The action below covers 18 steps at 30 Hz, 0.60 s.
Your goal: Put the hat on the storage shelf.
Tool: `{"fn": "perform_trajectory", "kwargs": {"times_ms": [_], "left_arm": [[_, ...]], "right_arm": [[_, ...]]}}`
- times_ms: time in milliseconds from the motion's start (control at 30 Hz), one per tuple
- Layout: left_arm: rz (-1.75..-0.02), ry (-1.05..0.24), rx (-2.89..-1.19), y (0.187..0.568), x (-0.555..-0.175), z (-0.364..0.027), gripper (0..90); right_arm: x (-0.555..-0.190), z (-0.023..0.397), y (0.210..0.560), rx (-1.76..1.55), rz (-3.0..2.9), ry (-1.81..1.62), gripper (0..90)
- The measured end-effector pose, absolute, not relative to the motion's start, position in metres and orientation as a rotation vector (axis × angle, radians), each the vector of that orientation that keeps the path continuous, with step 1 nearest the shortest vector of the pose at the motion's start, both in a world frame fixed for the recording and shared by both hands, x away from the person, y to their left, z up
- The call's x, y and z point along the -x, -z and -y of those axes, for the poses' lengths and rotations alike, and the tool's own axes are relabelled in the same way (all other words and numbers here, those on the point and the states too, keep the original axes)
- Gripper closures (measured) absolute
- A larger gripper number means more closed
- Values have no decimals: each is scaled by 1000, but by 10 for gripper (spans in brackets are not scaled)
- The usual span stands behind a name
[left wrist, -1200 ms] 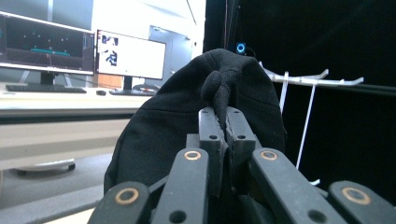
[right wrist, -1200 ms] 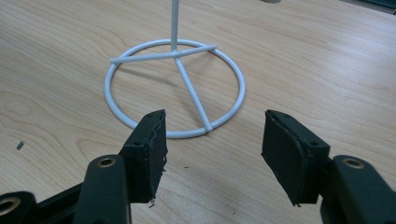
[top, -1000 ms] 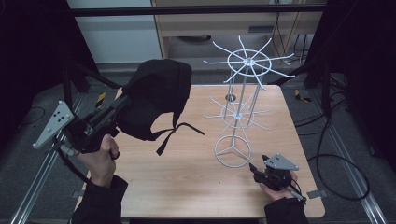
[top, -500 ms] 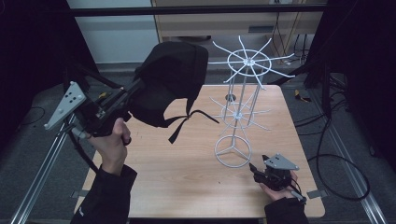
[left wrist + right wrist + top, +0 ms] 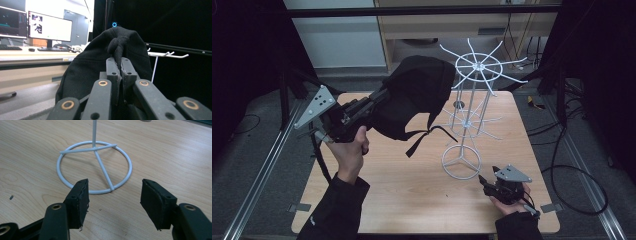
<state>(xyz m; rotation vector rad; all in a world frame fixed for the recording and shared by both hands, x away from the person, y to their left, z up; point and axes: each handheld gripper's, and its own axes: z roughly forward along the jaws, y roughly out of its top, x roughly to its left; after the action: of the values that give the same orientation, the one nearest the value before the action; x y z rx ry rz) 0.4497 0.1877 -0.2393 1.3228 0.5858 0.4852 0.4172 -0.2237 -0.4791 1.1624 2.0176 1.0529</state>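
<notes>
Left gripper [image 5: 379, 97] is clamping a black cap [image 5: 417, 95] beside the white wire rack [image 5: 472, 95]; right gripper [image 5: 113, 195] is resting wide open near the rack's base ring, holding nothing

We see the left hand-held gripper [image 5: 382, 97] holding a black cap [image 5: 417, 95] up in the air, close to the top of the white wire rack [image 5: 472, 110]. The right hand-held gripper [image 5: 486, 181] rests low on the table [image 5: 402, 185], just beside the rack's round foot.

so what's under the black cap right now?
In the high view, the black cap hangs clear above the wooden table, pinched by the left gripper; its straps dangle below. The table stretch beneath the cap is covered.
</notes>
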Motion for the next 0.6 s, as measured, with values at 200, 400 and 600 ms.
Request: {"fn": "perform_trajectory", "kwargs": {"times_ms": [200, 400, 600], "left_arm": [[-596, -460, -1355, 249, -452, -186, 862], [-612, -450, -1399, 260, -453, -186, 857], [-620, -445, -1430, 270, -456, -184, 854]], "right_arm": [[-417, 223, 480, -1158, -2019, -1047, 396], [-418, 223, 480, -1157, -2024, -1041, 393], [-418, 223, 480, -1161, -2025, -1040, 389]]}}
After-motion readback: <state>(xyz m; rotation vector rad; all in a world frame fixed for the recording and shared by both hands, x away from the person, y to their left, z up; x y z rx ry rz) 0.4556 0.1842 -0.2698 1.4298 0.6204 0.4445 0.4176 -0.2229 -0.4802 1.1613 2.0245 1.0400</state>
